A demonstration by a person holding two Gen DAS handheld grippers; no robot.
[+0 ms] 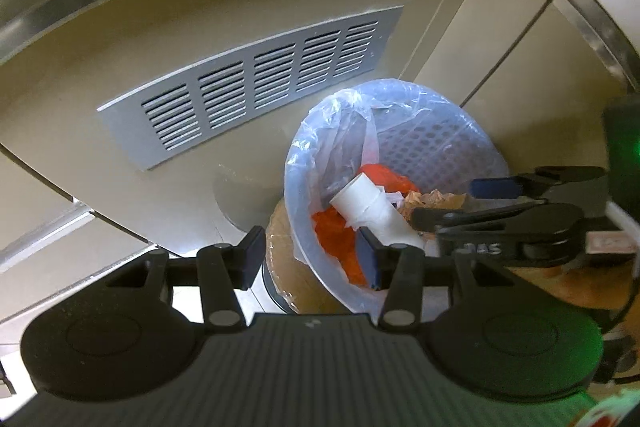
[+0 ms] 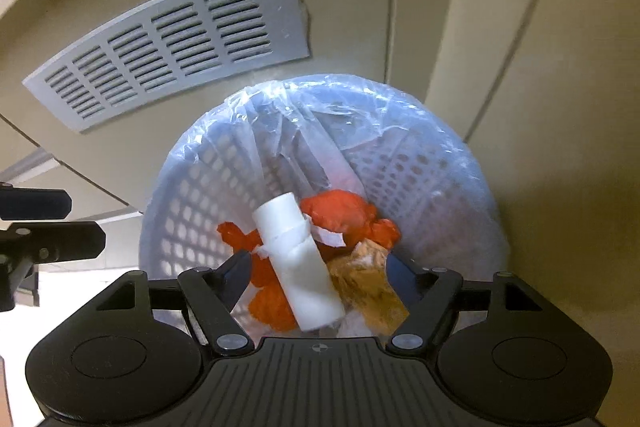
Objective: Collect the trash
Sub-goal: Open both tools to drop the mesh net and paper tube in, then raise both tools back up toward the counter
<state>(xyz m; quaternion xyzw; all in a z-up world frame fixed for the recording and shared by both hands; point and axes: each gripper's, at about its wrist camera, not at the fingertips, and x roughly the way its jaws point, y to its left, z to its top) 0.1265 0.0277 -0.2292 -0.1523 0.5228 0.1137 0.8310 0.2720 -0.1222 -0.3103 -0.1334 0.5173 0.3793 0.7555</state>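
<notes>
My right gripper [image 2: 318,273] hangs above the basket [image 2: 192,187] with its 2 jaws apart, gripping nothing; the white paper roll [image 2: 298,259] lies loose below them, on orange plastic [image 2: 340,211] with brown paper [image 2: 368,283] at 3 o'clock. My left gripper [image 1: 312,255], at 9 o'clock, is open and empty. The vent grille [image 2: 172,43] is at 11 o'clock, farther back.

A grey slotted vent panel [image 2: 172,43] is set in the beige cabinet front [image 2: 540,107].

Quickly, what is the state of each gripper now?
Left gripper: open, holding nothing.
Right gripper: open, nothing gripped, above the white paper roll.
</notes>
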